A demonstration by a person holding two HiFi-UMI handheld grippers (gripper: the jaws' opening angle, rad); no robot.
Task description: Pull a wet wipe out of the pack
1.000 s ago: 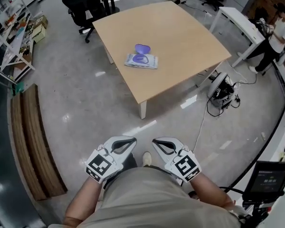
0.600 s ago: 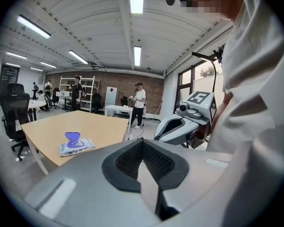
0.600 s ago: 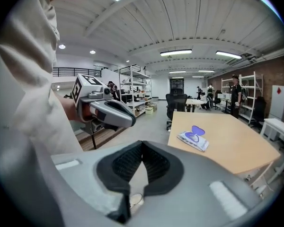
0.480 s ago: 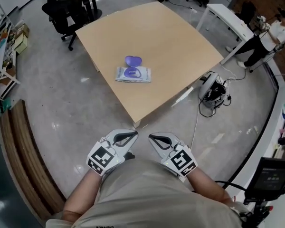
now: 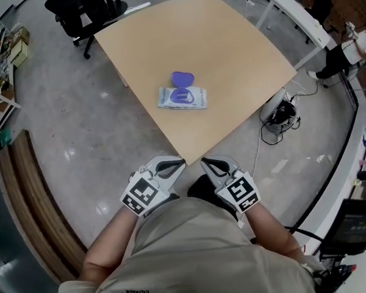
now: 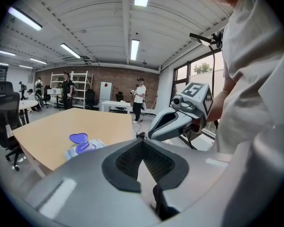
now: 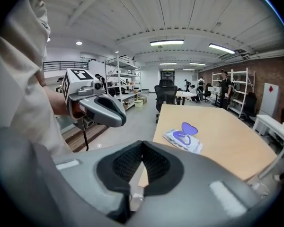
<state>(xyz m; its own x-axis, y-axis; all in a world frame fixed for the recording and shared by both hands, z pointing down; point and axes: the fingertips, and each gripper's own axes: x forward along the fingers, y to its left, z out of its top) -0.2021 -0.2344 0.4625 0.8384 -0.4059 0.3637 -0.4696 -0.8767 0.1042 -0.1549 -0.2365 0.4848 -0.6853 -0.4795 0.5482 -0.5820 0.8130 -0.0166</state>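
A white wet wipe pack (image 5: 182, 98) lies flat near the middle of the wooden table (image 5: 232, 47), its purple lid (image 5: 182, 78) flipped open. Both grippers are held side by side in front of my body, just short of the table's near corner and well away from the pack. My left gripper (image 5: 181, 162) is shut and empty. My right gripper (image 5: 205, 162) is shut too, with nothing in it. The pack (image 6: 83, 147) sits at lower left in the left gripper view, ahead of the shut left gripper (image 6: 142, 141). In the right gripper view the pack (image 7: 183, 140) lies beyond the shut right gripper (image 7: 142, 142).
A black office chair (image 5: 79, 5) stands beyond the table's far left corner. A white side table (image 5: 299, 17) and a person (image 5: 354, 47) are at the right. Cables and a device (image 5: 280, 112) lie on the floor beside the table. A wooden bench (image 5: 36, 206) runs along the left.
The view has closed in on the table: its near corner and the pack are now closer to both grippers. The grippers stay side by side and shut.
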